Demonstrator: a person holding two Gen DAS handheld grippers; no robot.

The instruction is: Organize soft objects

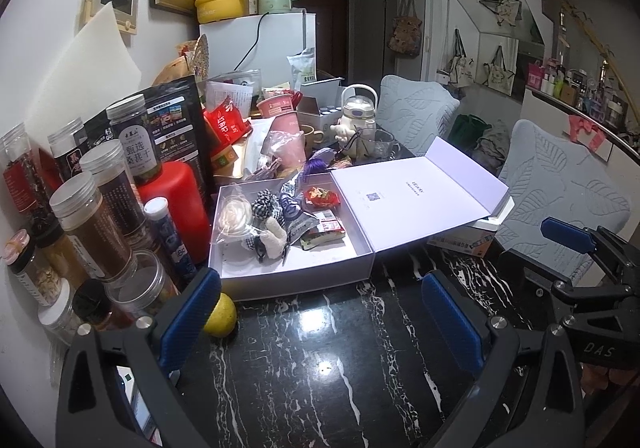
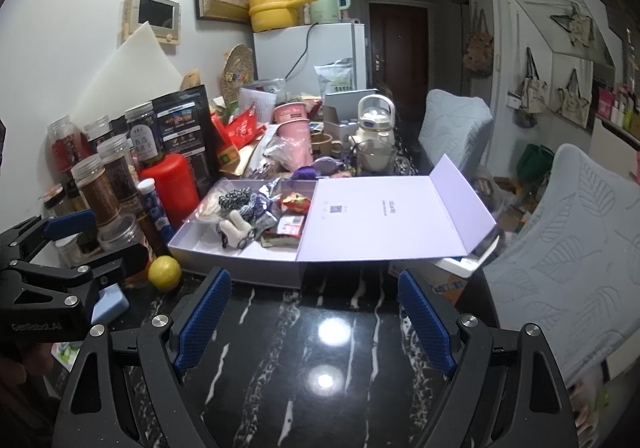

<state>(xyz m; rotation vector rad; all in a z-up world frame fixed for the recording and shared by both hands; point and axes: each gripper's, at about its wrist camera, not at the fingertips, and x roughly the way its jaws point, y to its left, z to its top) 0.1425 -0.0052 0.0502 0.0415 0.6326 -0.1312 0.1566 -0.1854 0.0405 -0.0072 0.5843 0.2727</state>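
The pale lilac box (image 1: 256, 280) sits open on the black marbled table (image 1: 320, 360), its lid (image 1: 408, 204) folded flat out to the right, and the soft things are piled inside toward the back and middle: a black-and-white checked fabric piece (image 1: 264, 205), a white plush toy (image 1: 276, 236) lying in front of it, a cream round item in clear wrap (image 1: 234, 216) at the left wall, and some printed snack packets (image 1: 326, 228) on the right side. Just past the far rim, a purple tassel (image 1: 314, 167) rests among the clutter. Both grippers hover over bare tabletop short of the box, touching nothing: the left gripper (image 1: 324, 312) has its blue pads spread wide with only marble between them, and the right gripper (image 2: 316, 322) stands just as wide, empty too. A yellow-green fruit (image 2: 165, 273) lies at the box's near left corner, partly behind the left gripper's finger in the left wrist view. Left of the box crowd a red bottle (image 1: 176, 200) and clear jars with silver lids (image 1: 96, 220); beyond, a white teapot (image 1: 358, 116), and grey cushioned chairs (image 1: 560, 200) to the right.
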